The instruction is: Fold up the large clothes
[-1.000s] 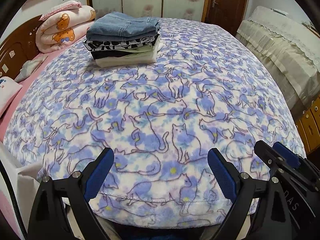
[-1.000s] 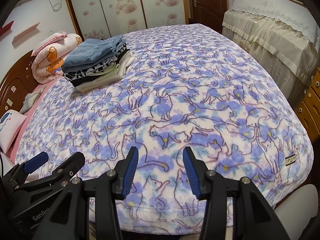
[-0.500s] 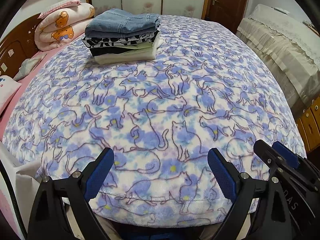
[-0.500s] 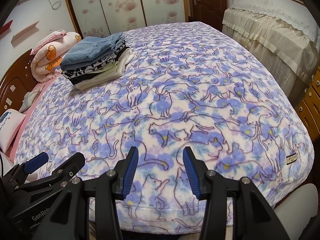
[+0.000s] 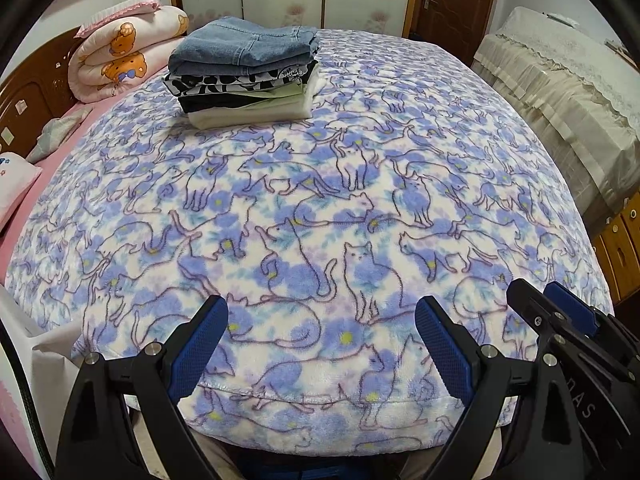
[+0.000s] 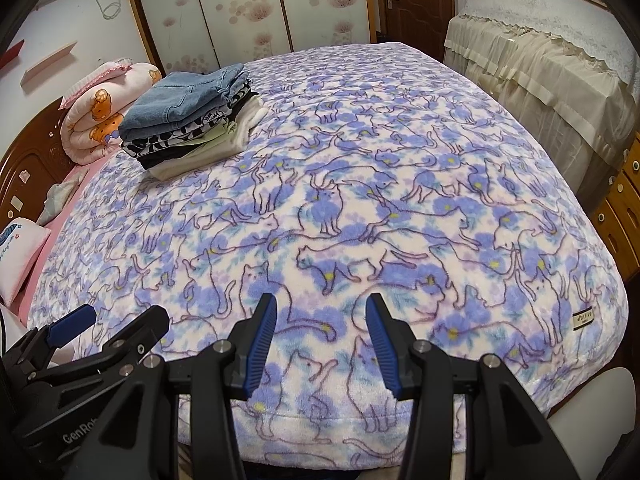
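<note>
Left gripper [image 5: 322,344] and right gripper [image 6: 322,344] hang open and empty over the near edge of the purple cat-print fleece blanket [image 5: 320,208]; a stack of folded clothes [image 5: 244,70] lies far left.

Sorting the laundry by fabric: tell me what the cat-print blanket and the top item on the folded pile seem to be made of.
Cat-print blanket: looks like soft fleece or plush, matte, with a fuzzy nap that blurs the printed outlines and a thick rolled edge.

Top item on the folded pile: looks like blue denim, faded and matte, with stitched seams showing; probably jeans or a skirt, cannot tell which.
</note>
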